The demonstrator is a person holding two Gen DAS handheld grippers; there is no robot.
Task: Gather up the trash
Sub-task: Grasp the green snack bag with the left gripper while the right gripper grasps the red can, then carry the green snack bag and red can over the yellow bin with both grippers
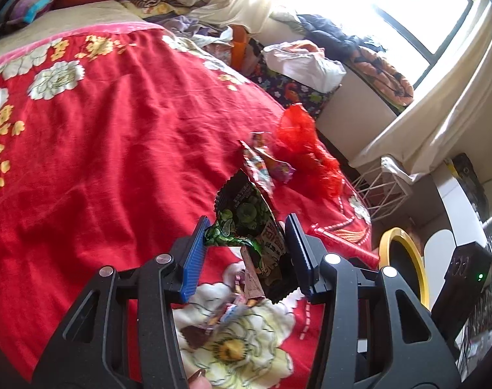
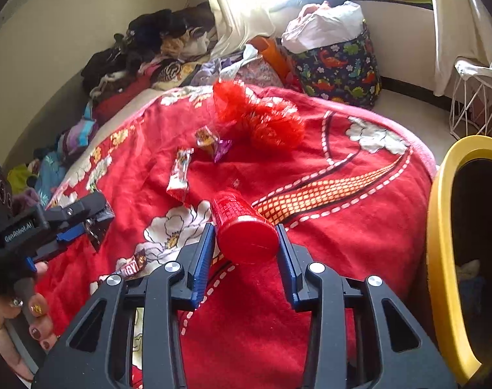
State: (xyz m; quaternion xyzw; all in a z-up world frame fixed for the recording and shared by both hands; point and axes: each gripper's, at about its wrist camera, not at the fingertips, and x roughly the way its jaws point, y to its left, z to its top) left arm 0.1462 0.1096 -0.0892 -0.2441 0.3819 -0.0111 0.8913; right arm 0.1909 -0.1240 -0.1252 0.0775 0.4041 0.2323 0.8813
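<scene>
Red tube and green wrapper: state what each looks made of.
Red tube: probably hard plastic, with a smooth glossy end cap and a faceted, glittery side. Green wrapper: thin printed plastic or foil film, judging by its creases, sheen and zigzag-cut edge.

A red cylindrical tube (image 2: 242,227) is seen lying on the red floral blanket (image 2: 343,201), its flat end set between the blue pads of the right gripper (image 2: 244,253), which appear to be touching it on both sides. The left gripper (image 2: 83,223) is seen at the left edge, closed on a dark wrapper (image 2: 100,227). Farther off, a white-and-red wrapper (image 2: 180,175), a small purple wrapper (image 2: 213,142) and crumpled red mesh (image 2: 258,116) are scattered. A yellow-rimmed bin (image 2: 440,227) is placed at the right.
</scene>
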